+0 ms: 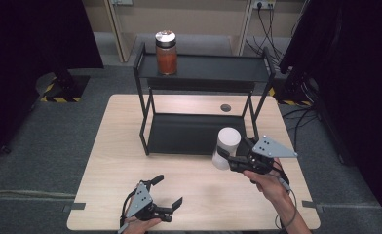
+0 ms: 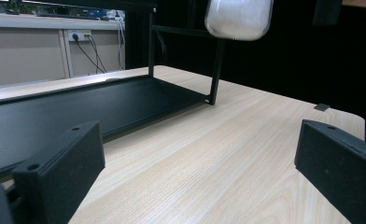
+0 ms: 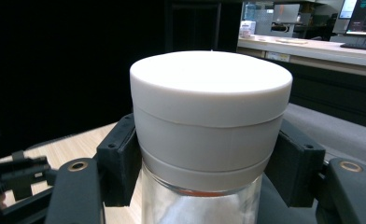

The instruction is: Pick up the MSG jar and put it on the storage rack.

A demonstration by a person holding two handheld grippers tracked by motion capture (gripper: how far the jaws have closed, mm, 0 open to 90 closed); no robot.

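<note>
While the right gripper point(image 1: 230, 158) clamps it, the white-lidded jar point(image 1: 226, 146) sits off the table point(image 1: 106, 161), tilted, lid toward the rack point(image 1: 199, 70). In the right gripper view the jaws press both sides of the jar point(image 3: 209, 121) just under the white lid, at the seam where the lid meets the clear glass; something reddish shows inside the glass below. In the high view the jar hangs over the table's right half, just in front of the rack's lower shelf point(image 1: 189, 134) and near its front right leg. In the left gripper view the jar's point(image 2: 239, 18) clear bottom shows at the top edge, up in the air, well above the tabletop.

Right hand point(image 1: 272, 185) comes in from the bottom right, grey plate on top of the gripper, cable trailing along the wrist.

Left gripper point(image 1: 167, 192) rests low near the table's front edge, left of centre, well apart from the jar. Its jaws stand wide open, nothing between them; in its own view just bare wood grain lies between the two black jaws, with the lower shelf point(image 2: 78, 107) off to the left.

Rack is black, two-tier, standing on the table's far half. On its top shelf, left end, stands a second jar point(image 1: 166, 53) with orange-red contents and a pale lid, upright. Small dark round grommet point(image 1: 225, 107) in the table behind the rack. Grey floor all around, cables at far right.
</note>
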